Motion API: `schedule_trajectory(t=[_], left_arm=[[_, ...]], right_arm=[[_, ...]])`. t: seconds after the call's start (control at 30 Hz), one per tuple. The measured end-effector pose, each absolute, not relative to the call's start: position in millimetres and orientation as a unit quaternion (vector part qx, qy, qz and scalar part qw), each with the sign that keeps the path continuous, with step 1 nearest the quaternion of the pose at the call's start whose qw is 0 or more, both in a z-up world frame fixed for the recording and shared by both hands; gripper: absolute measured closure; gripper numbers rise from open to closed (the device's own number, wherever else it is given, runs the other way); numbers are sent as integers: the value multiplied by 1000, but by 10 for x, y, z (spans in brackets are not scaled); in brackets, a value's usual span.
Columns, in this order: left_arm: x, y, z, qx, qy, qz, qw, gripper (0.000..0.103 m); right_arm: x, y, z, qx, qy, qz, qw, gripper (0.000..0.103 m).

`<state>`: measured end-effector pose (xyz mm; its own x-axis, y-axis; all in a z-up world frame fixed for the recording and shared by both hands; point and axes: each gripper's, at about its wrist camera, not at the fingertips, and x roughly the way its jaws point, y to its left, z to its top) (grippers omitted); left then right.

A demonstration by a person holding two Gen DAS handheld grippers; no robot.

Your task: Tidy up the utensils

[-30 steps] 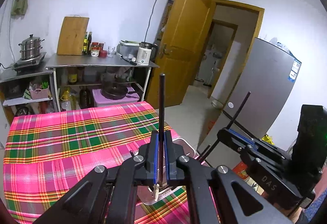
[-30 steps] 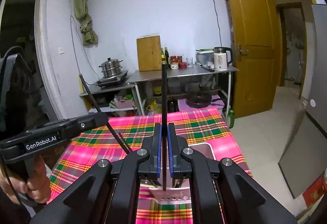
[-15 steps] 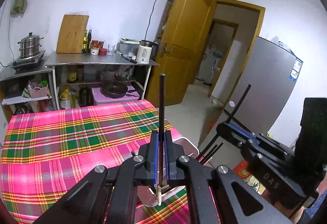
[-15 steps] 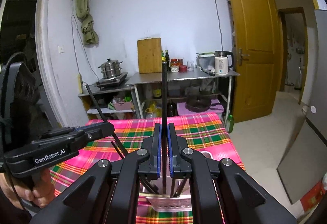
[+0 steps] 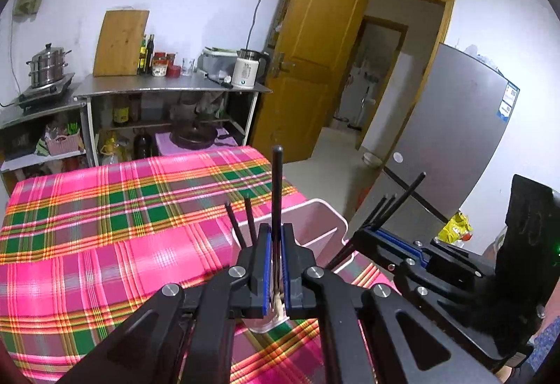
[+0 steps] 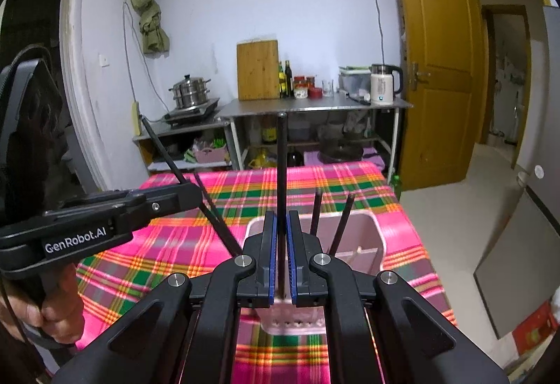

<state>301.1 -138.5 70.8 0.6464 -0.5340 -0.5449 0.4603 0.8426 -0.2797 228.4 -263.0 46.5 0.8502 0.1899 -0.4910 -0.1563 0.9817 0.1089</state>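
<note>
Both grippers are clenched, each on a single black chopstick. The left gripper grasps its chopstick upright between the blue pads, lower end pointing into the pink utensil holder. The right gripper grasps its own chopstick the same way above the same holder, which stands near the right edge of the plaid-covered desk. Two more chopsticks already lean inside.

Risks, as I judge them: the two tools crowd one narrow opening, so the sticks or jaws could knock together and tilt a stick off line. A tip could catch the rim or the inner divider and tip the light holder toward the nearby desk edge. Releasing too high could let a stick bounce out.
</note>
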Motion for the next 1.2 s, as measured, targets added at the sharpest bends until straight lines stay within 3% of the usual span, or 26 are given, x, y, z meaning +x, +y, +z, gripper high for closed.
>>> schedule_trajectory(t=[0.37, 0.53, 1.2], left_arm=[[2956, -1324, 520, -61, 340, -271, 898, 97], [2888, -1226, 519, -67, 337, -268, 900, 86], [2089, -851, 532, -60, 291, -243, 924, 85]], right_arm=[[2322, -2636, 228, 41, 298, 93, 949, 96], [2235, -2646, 241, 39, 298, 93, 949, 92], [1559, -2583, 250, 44, 282, 96, 954, 90]])
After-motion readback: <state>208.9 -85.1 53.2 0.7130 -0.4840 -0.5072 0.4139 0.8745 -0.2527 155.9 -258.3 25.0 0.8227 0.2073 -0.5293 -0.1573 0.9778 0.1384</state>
